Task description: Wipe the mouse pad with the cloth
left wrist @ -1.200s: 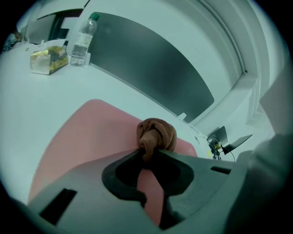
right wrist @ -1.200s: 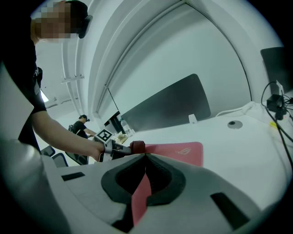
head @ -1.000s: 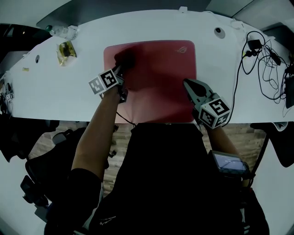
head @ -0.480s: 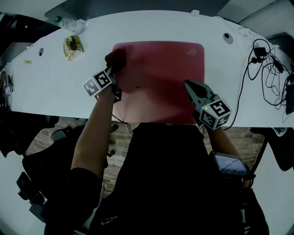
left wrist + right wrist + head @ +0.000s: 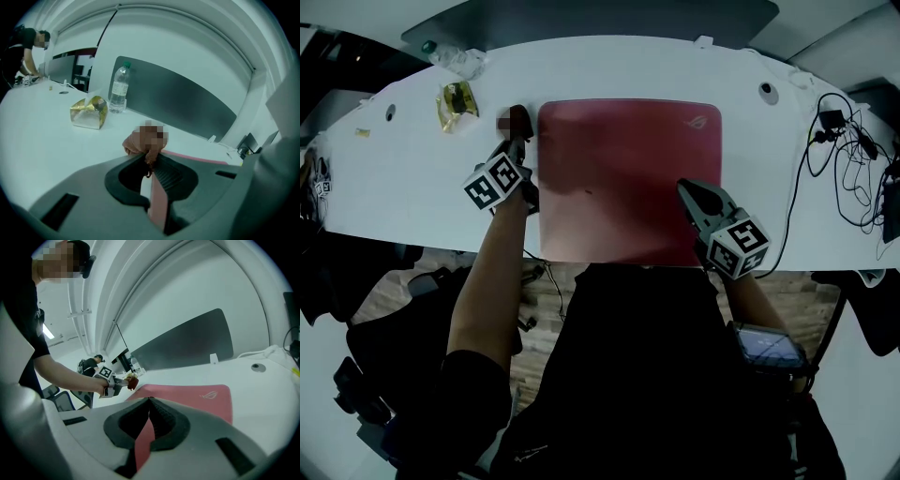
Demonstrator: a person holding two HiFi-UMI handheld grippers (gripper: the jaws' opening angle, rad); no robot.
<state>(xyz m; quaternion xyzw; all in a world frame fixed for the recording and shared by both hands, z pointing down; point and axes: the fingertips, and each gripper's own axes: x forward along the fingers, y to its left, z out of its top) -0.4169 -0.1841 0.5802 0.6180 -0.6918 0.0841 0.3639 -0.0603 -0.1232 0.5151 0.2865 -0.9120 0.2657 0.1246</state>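
The left gripper [image 5: 518, 142], jaws pinched on the brownish cloth [image 5: 522, 118], has slid leftward off the red mouse pad [image 5: 628, 178] onto the white surface [image 5: 403, 197] just beside the pad's far left corner, so a stroke seems to have run past the edge (more passes likely remain). The right gripper [image 5: 687, 191], jaws together on nothing, is over the pad's near right part. The only marking is an emblem [image 5: 701, 119] at the pad's far right corner, with no readable letters.
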